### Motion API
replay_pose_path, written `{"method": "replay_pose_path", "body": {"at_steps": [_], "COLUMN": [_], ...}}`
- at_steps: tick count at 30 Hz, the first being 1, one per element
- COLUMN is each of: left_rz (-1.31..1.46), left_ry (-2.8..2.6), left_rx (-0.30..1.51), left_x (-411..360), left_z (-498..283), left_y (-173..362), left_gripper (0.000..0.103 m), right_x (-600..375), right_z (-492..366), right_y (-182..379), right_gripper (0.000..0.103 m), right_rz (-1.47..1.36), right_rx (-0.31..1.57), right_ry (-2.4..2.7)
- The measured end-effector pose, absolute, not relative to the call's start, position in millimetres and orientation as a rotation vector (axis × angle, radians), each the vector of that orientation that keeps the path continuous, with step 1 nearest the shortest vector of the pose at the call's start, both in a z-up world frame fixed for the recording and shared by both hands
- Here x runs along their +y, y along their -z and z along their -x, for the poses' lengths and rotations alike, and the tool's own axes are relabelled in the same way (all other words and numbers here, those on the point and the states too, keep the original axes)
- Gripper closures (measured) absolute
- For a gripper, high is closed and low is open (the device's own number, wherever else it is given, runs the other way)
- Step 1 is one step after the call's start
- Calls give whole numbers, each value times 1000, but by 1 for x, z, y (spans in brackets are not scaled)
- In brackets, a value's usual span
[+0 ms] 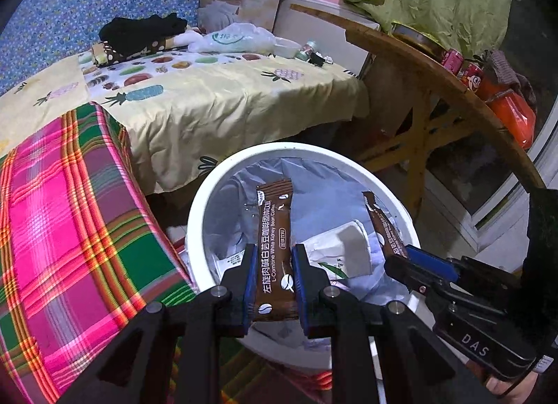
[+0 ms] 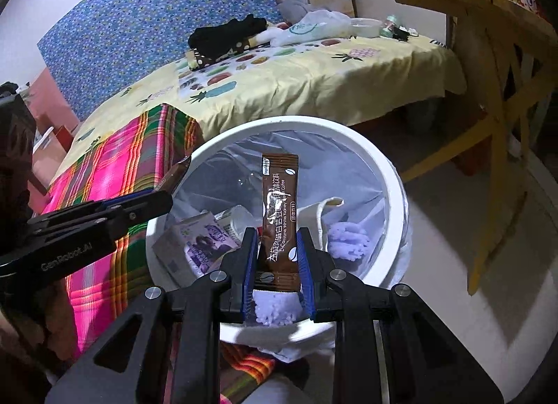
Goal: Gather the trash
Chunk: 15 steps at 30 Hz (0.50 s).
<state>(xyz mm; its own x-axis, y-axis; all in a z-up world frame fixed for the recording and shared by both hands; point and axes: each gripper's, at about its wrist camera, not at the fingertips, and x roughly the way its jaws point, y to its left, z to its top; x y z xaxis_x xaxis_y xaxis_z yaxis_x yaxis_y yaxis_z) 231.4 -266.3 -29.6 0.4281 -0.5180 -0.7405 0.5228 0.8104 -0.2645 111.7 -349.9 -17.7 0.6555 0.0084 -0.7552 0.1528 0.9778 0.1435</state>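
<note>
Right tool [image 2: 277, 257] view: purple box [image 2: 198, 243], left's hidden

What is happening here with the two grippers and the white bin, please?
A person is collecting trash with a gripper in each hand. The left gripper is shut on a brown coffee sachet, and the right gripper is shut on a second brown sachet. Both sachets are held over the open white trash bin, which is lined with a bag and already holds paper and packaging. Neither sachet is released yet.
</note>
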Motion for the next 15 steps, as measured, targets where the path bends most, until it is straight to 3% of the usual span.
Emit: {"method": "replay_pose_path", "body": {"at_steps": [5,7,8,12,15], "left_rz": [-1,0,2,7,11], "left_ry": [648,639,639,619,606], "left_rx": [920,912,911,896,889], "left_x": [-269,-268,-267,-260,-252], "left_z": [-236,-235,-235,-229,-219], "left_y": [32,31,30,24,18], "left_gripper": [82,74,71,68,66], "right_x": [-354,-353,-352,-350,-346], "right_z": [-114,-115,-114,-112,-107], "right_y": [20,20,19,16,12], "right_gripper": [78,78,74,39,39], "right_rz": [-226,-219,-216,-214,-206], "right_rx": [855,854,850,845,840], "right_ry": [83,78,74,74,77]}}
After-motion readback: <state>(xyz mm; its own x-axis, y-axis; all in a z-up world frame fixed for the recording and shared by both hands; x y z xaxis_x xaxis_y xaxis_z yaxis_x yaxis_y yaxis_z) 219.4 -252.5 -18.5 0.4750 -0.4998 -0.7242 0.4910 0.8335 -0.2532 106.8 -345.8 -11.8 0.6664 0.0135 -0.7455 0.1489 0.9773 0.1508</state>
